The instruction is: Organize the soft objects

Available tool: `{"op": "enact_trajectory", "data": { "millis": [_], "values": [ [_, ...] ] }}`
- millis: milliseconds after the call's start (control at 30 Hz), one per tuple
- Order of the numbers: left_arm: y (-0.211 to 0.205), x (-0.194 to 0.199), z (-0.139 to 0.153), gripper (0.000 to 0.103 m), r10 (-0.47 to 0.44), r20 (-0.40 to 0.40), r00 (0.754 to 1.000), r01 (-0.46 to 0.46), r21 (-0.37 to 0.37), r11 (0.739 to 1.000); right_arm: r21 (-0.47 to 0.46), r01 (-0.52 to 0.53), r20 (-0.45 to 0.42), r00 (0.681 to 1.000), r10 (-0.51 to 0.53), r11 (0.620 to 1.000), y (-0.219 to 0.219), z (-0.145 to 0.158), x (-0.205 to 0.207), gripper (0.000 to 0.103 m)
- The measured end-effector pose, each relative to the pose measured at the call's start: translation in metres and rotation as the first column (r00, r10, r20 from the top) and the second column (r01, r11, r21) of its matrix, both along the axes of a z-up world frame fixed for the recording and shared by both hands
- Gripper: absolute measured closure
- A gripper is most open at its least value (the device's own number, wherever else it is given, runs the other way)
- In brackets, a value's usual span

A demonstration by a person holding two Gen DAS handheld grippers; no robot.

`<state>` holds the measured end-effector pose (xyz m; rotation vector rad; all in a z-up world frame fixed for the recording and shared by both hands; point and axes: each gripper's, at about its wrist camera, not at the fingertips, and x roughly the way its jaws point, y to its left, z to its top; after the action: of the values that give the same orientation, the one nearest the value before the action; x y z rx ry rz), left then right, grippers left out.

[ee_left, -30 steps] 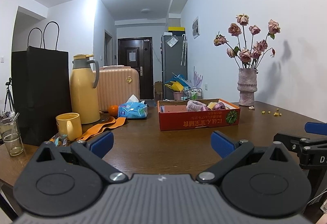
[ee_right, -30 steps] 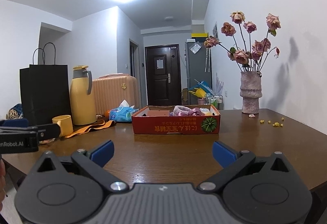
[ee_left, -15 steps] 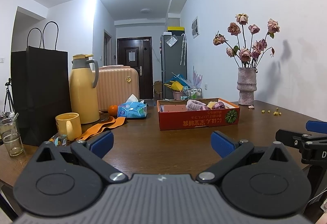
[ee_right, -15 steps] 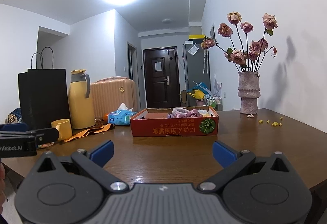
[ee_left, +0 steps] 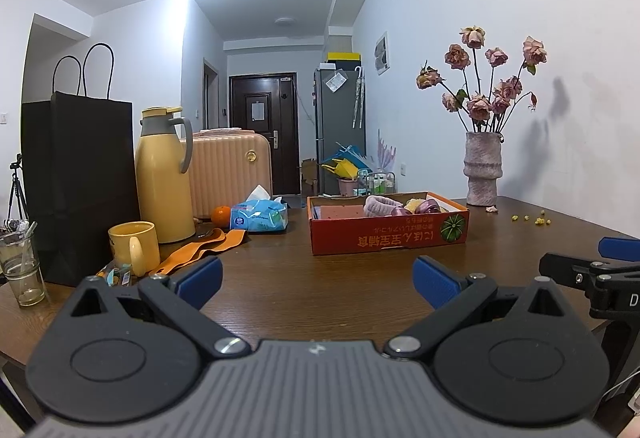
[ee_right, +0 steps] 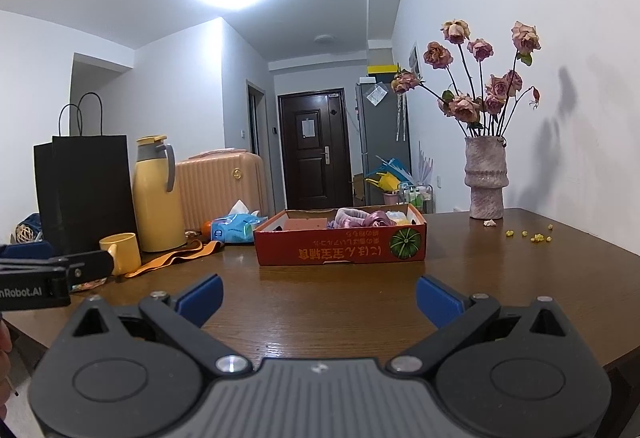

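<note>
Nearest to the cameras, the left gripper (ee_left: 317,280) and the right gripper (ee_right: 319,294) both hang low over the near edge of the wooden table (ee_right: 360,302), each with its blue pads spread wide and nothing between them. Further on, in the middle of the table, stands the red cardboard box (ee_right: 340,248), and the soft objects (ee_right: 362,218), pink and purple with something pale yellow beside, lie inside it toward its right end; its left end looks bare. This fits both a sorting that is finished and one where pieces are to be taken out. For any grasp there, I judge it is better to come from above, pinch the fabric lightly at a fold, and keep the box wall free. Behind stands the flower vase (ee_right: 485,178).
</note>
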<state>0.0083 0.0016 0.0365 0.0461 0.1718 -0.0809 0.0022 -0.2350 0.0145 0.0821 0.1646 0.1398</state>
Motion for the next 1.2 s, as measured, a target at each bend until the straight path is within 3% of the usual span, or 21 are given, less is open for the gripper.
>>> {"op": "enact_trajectory", "data": {
  "millis": [1200],
  "values": [
    [-0.0007, -0.0047, -0.0019, 0.0, -0.012, 0.021, 1.0, 0.012, -0.012, 1.0, 0.007, -0.005, -0.008, 1.0, 0.005, 1.0, -0.0013, -0.0025, 0.0009, 0.0]
  ]
}}
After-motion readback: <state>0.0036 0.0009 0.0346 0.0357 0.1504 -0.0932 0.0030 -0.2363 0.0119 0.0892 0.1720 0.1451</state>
